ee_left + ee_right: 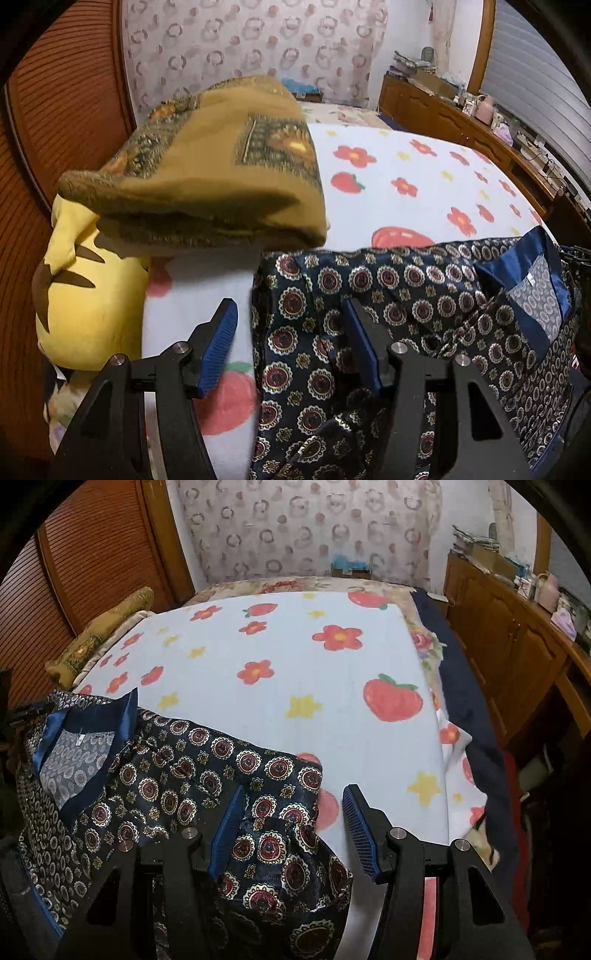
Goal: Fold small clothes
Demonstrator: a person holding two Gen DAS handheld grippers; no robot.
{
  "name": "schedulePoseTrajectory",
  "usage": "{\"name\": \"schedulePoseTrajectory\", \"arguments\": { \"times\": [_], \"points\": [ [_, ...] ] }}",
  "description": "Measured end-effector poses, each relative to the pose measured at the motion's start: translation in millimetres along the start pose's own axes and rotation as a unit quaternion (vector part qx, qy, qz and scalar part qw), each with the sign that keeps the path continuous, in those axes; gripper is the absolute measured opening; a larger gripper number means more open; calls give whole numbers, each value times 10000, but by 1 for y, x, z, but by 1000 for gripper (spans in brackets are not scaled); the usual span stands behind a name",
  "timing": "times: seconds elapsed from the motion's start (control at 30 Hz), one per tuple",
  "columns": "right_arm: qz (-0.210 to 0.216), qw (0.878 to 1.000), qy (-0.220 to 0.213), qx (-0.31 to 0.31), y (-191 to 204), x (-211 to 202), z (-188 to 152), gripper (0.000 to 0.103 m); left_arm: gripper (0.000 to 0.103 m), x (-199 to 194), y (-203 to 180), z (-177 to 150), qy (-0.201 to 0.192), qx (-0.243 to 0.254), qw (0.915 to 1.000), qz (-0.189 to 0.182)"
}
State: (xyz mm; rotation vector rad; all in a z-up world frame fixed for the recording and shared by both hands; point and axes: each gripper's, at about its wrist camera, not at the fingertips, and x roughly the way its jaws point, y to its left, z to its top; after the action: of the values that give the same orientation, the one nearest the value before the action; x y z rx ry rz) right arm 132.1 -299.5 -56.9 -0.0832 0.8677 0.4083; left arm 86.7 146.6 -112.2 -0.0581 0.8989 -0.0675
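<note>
Black angular gripper arms with ribbed blue pads fill the bottom of both wrist views. Left gripper: jaws spread apart, released; the left pad sits over the white blanket, the right pad over the garment's edge, cloth lying between them but not pinched. Right gripper: jaws likewise parted, released; a rumpled fold of the garment lies between the pads, neither pad pressing it as far as the view shows.

Task item: dark navy satin-like garment with a repeating red-and-gold medallion print, glossy, creased, lying on the near edge of the fleece blanket. Its plain blue collar band is turned open toward the garment's far side, showing a paler grey printed lining and a small white tag.

White fuzzy fleece blanket printed with red flowers, strawberries and yellow stars lies flat beneath the garment and stretches beyond it.

Left of the garment: folded mustard-brown woven blanket with an ornate dark border, thick and rounded at the fold, resting atop a soft yellow plush cushion with brown pointed markings.

Beyond the fleece blanket, a pale curtain with ring motifs. Right of the garment, past the blanket's edge, a wooden panelled cabinet, cluttered on top.
</note>
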Motion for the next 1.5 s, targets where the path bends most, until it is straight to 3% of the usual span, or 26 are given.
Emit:
{"name": "schedulePoseTrajectory", "arguments": {
  "times": [0.1, 0.13, 0.2, 0.23, 0.3, 0.4, 0.5, 0.67, 0.87, 1.0, 1.13, 1.3, 1.37, 1.47, 1.5],
  "points": [
    [78, 9999, 28, -141, 7, 4, 0, 57, 57, 3, -3, -3, 33, 38, 9999, -90],
    [108, 9997, 43, -220, 11, 4, 0, 57, 43, 2, -5, -4, 10, 89, 9999, -138],
    [190, 9985, 52, -505, 22, 5, -2, 44, 24, 0, -14, -5, 11, 253, 9993, -267],
    [221, 9974, 66, -684, 28, 5, -3, 30, 16, -1, -17, -6, 10, 299, 9991, -298],
    [397, 9961, 75, -778, 34, 4, -4, 16, 8, -4, -22, -5, -44, 379, 9988, -298],
    [379, 9960, -160, -788, 37, -5, -3, 11, 5, -22, -27, -2, -364, 338, 9979, -408],
    [310, 9948, -740, -629, 34, -34, 1, 9, 4, -48, -32, 6, -839, 235, 9951, -458],
    [-17, 9825, -1754, -631, 36, -97, 25, 8, 4, -116, -52, 39, -1871, 341, 9800, -593],
    [-411, 9620, -2547, -896, 37, -161, 88, 8, 4, -158, -59, 109, -2581, 440, 9633, -583],
    [-600, 9559, -2718, -942, 35, -171, 137, 8, 4, -156, -54, 153, -2773, 455, 9591, -351],
    [-824, 9577, -2590, -945, 32, -147, 173, 8, 4, -133, -47, 181, -2670, 439, 9626, -133],
    [-989, 9708, -2081, -671, 35, -71, 190, 10, 6, -63, -36, 197, -2052, 407, 9778, 96],
    [-885, 9805, -1672, -530, 34, -37, 191, 16, 8, -37, -32, 197, -1775, 377, 9832, 174],
    [-884, 9900, -1039, -368, 33, 12, 181, 34, 19, -3, -20, 188, -1324, 257, 9906, 224],
    [-921, 9907, -943, -343, 34, 21, 177, 35, 32, -2, -19, 184, -1295, 231, 9911, 186]
  ]
}}
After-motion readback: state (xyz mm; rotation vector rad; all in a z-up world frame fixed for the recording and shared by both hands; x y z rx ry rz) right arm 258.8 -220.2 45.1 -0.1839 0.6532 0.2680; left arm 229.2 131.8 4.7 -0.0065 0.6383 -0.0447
